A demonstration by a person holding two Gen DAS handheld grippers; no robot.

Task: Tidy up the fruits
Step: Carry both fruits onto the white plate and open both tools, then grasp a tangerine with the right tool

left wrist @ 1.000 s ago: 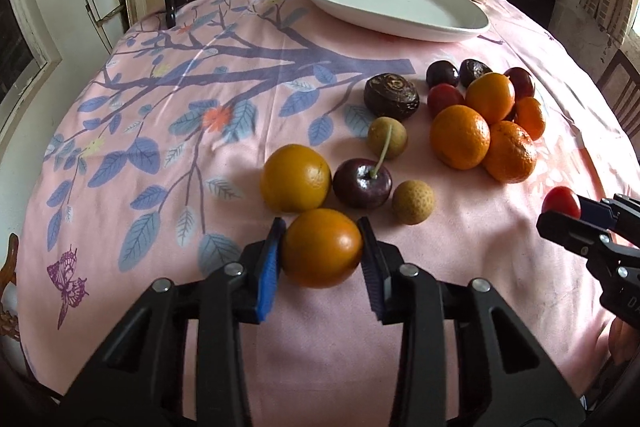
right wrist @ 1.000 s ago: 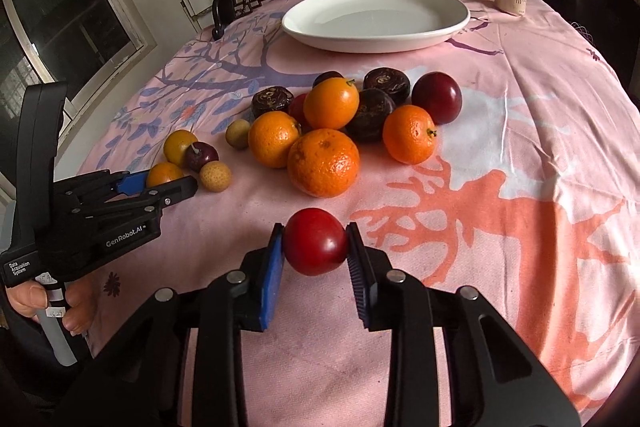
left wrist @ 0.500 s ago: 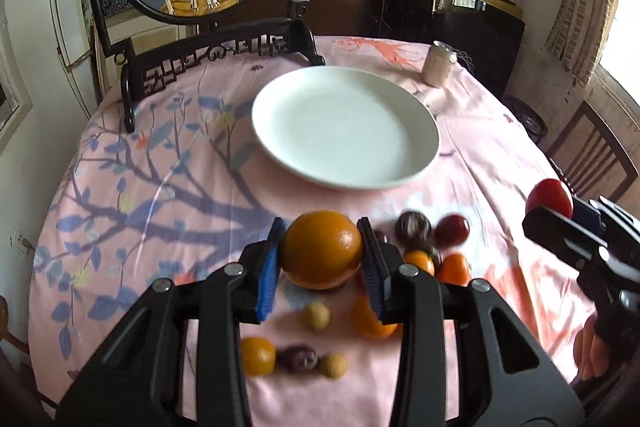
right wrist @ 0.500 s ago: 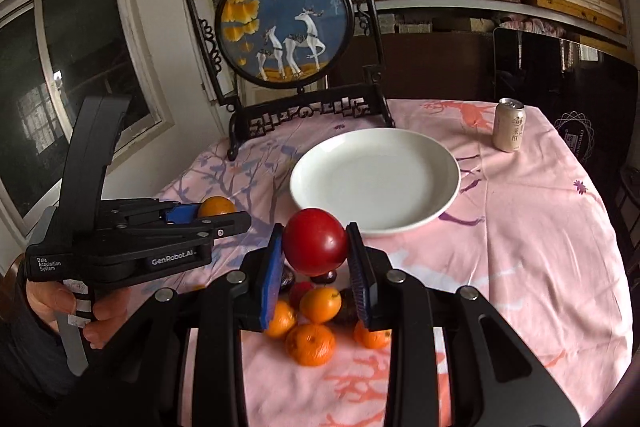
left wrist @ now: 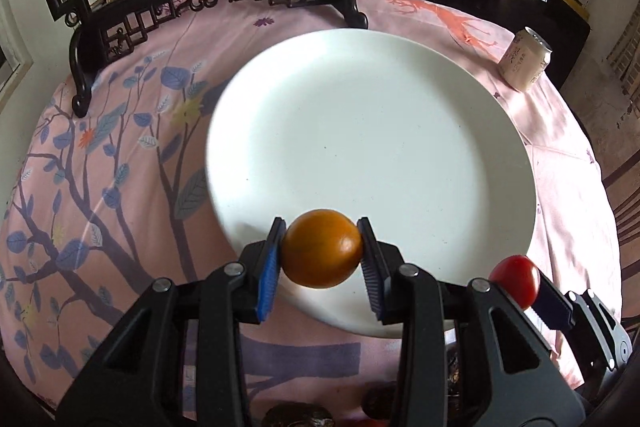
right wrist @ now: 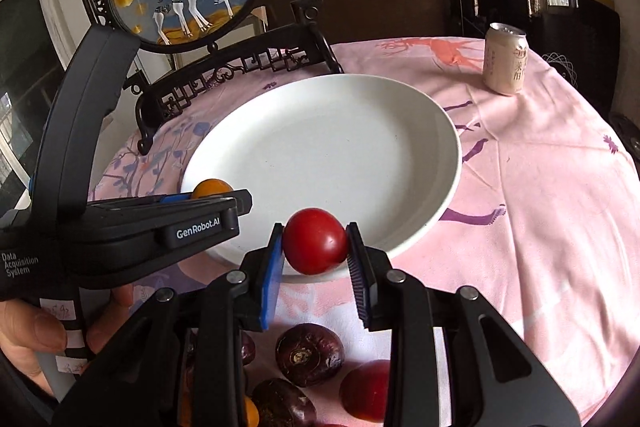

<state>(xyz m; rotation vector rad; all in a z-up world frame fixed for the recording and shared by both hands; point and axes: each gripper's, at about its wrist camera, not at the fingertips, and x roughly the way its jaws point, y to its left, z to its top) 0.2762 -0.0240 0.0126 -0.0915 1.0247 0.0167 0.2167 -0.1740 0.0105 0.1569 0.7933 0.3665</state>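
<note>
Both fruits look to be on the carry-to-plate step: the left gripper is clamped on an orange fruit held above the near rim of the white plate, and the right gripper is clamped on a red fruit just over the plate's near edge. Next, by this reading, each must come further over the bare dish, lower, and let go gently (round fruit will roll). Both grippers point forward and downward, side by side, the left one gripped by a hand at its handle.
</note>
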